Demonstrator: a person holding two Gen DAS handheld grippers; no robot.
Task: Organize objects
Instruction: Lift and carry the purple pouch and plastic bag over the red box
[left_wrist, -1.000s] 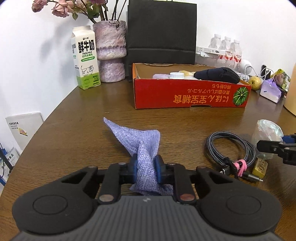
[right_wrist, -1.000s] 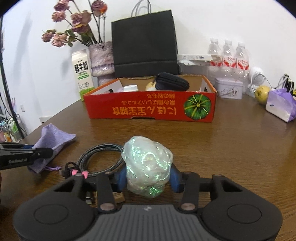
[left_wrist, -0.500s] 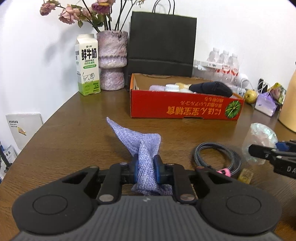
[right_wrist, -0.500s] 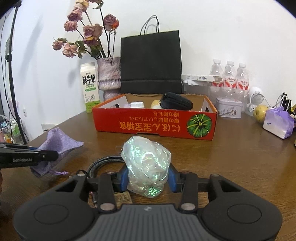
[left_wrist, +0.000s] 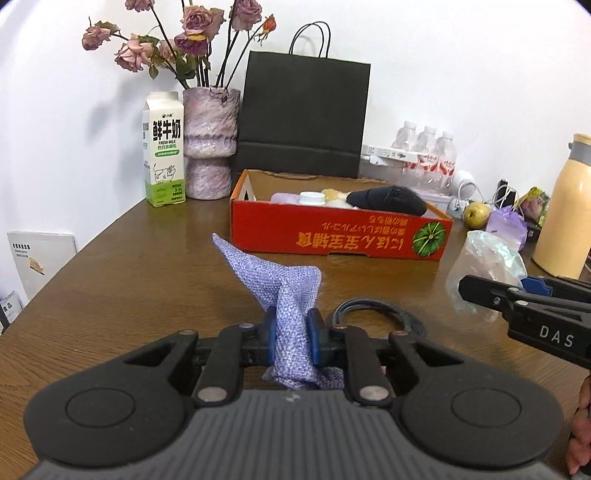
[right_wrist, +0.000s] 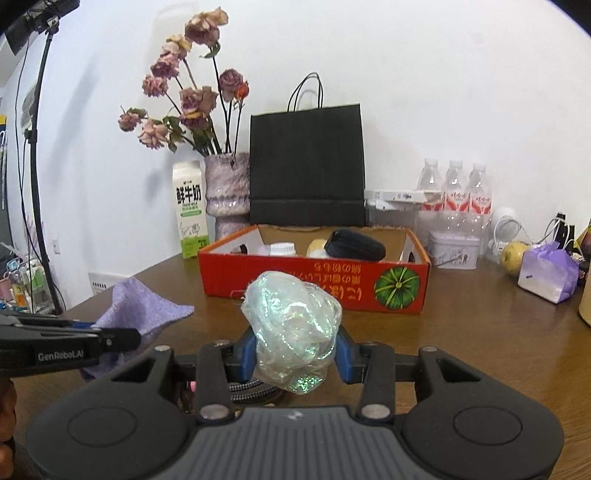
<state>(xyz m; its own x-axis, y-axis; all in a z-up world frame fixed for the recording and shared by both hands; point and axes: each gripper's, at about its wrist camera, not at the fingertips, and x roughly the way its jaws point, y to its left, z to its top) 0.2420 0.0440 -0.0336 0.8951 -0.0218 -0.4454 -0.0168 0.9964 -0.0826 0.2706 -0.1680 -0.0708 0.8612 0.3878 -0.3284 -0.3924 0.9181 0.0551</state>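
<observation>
Desk (left_wrist: 122, 280), wooden, brown: one.

Left gripper (left_wrist: 291, 334): one. Jaws nearly closed, pinching one lilac woven cloth pouch (left_wrist: 286, 291) at its bunched middle; a loose corner of it points toward the box, and the rest hangs below the jaws, above the desk.

Right gripper (right_wrist: 295, 350): one. Jaws narrowly parted, clamped on one crumpled ball of iridescent film (right_wrist: 293, 325), held clear of the desk, in front of the box.

Red cardboard box (right_wrist: 314, 284), open-topped, pumpkin print and inverted lettering on its front wall: one, at mid-desk. Contents visible: one black zip case (right_wrist: 356, 243), one white-capped bottle (right_wrist: 282, 249), one yellowish item, one pale lilac item; the latter two are too hidden to identify.

Braided cable (left_wrist: 380, 314), coiled: one, on the desk just beyond the left gripper, partly hidden.

Back row against the wall: one milk carton (right_wrist: 190, 210), one mottled pink vase (right_wrist: 227, 195) with dried roses, one black paper bag (right_wrist: 306, 166) with handles, three water bottles (right_wrist: 454, 192), one flat white carton lying across a clear container.

Right side: one metal tin (right_wrist: 452, 249), one yellow-green fruit (right_wrist: 513, 256), one lilac gift pouch (right_wrist: 546, 271), one cream flask (left_wrist: 565, 206).
</observation>
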